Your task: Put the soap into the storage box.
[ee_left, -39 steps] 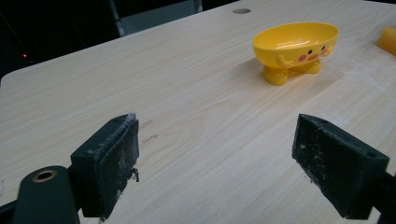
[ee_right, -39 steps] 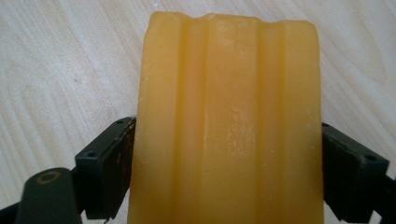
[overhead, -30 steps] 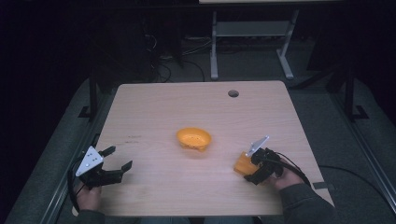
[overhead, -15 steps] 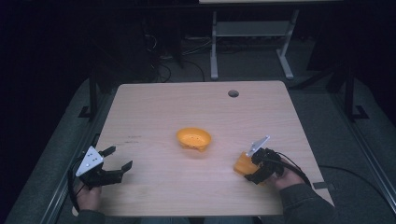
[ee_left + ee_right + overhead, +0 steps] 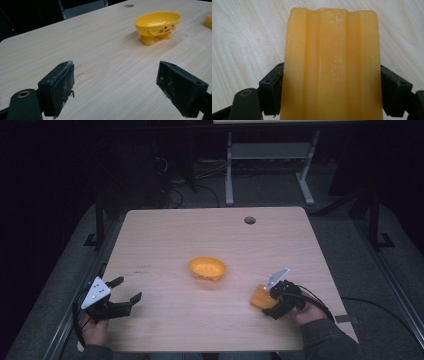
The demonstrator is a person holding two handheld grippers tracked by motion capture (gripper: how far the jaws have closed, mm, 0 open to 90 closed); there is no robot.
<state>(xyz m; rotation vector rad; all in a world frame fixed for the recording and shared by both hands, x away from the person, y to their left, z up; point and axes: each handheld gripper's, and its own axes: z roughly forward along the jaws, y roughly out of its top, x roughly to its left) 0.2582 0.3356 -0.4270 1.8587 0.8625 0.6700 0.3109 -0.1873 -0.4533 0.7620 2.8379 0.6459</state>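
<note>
Writing: you have no brand, label or readable lettering anywhere; the only marking is a painted face on the dish, two dark eyes, pink cheeks and an orange beak.
Count: one soap bar, one soap dish, two grippers, one round hole in the tabletop.
Soap bar (image 5: 331, 65): a yellow-orange block, waxy and slightly translucent, with shallow lengthwise grooves down its broad face and a few pale scuffs; its far end is a little uneven.
Where the soap bar is: at your right, near the front edge of the tabletop (image 5: 165, 237), sticking out of your right gripper toward the middle of the table, well apart from the dish. Whether it touches the wood you cannot tell.
Right gripper (image 5: 273, 301): your jaws are pinching the soap bar by its two long sides, one black pad flat against each.
Left gripper (image 5: 126, 291): your jaws are spread wide with nothing between them, low over the front-left of the tabletop and aimed toward the dish.
Soap dish (image 5: 158, 26): a yellow oval bowl on stubby feet with tiny side wings, standing upright and empty near the centre of the tabletop.
Hole (image 5: 249, 220): a small dark round opening near the far edge.
Tabletop: pale wood grain, with faint dark marks left of centre.
</note>
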